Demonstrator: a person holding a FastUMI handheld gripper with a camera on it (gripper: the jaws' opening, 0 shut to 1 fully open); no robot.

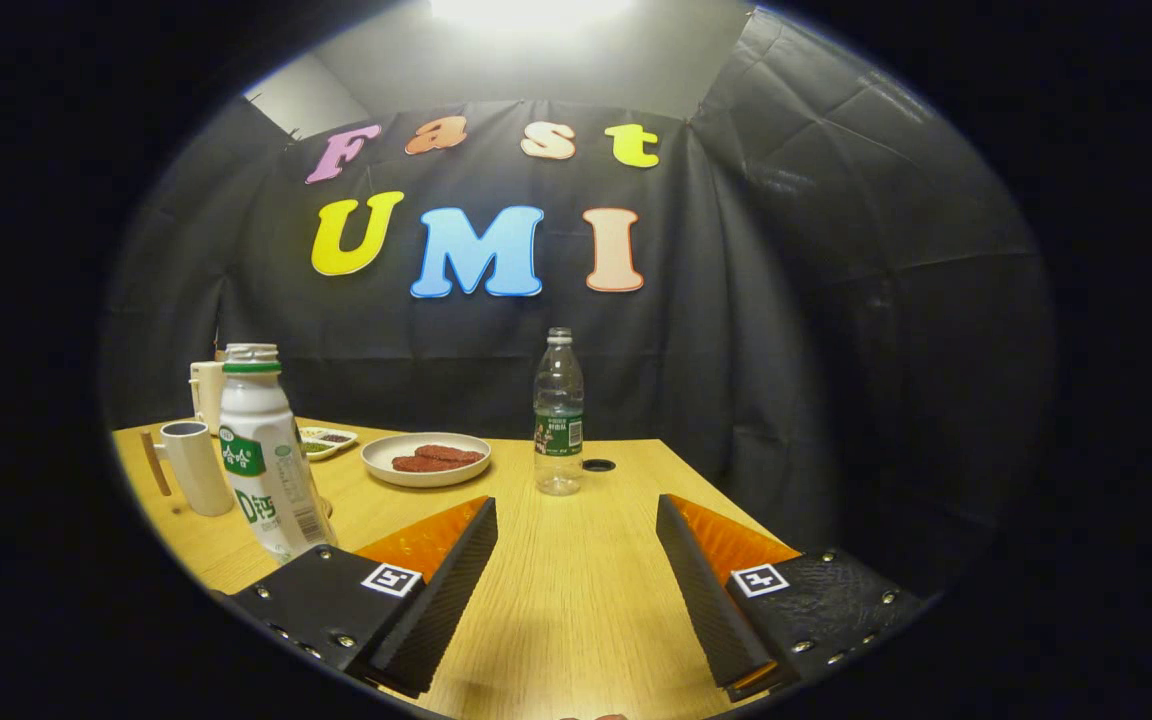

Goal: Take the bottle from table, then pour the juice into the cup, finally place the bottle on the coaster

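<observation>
Nothing done yet: the gripper (576, 520) gapes empty, the white bottle (261, 455) at ten o'clock, cup (194, 465) behind it, both untouched.

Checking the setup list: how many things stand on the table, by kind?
Bottles: 2, white bottle and clear bottle
Cups: 1, cup
Dishes: 2, plate and small dish
Total: 5
The open gripper holds nothing.

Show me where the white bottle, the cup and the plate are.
white bottle (261, 455): gripper view, on its label.
cup (198, 465): gripper view, on its side wall.
plate (383, 468): gripper view, on its rim.
</observation>
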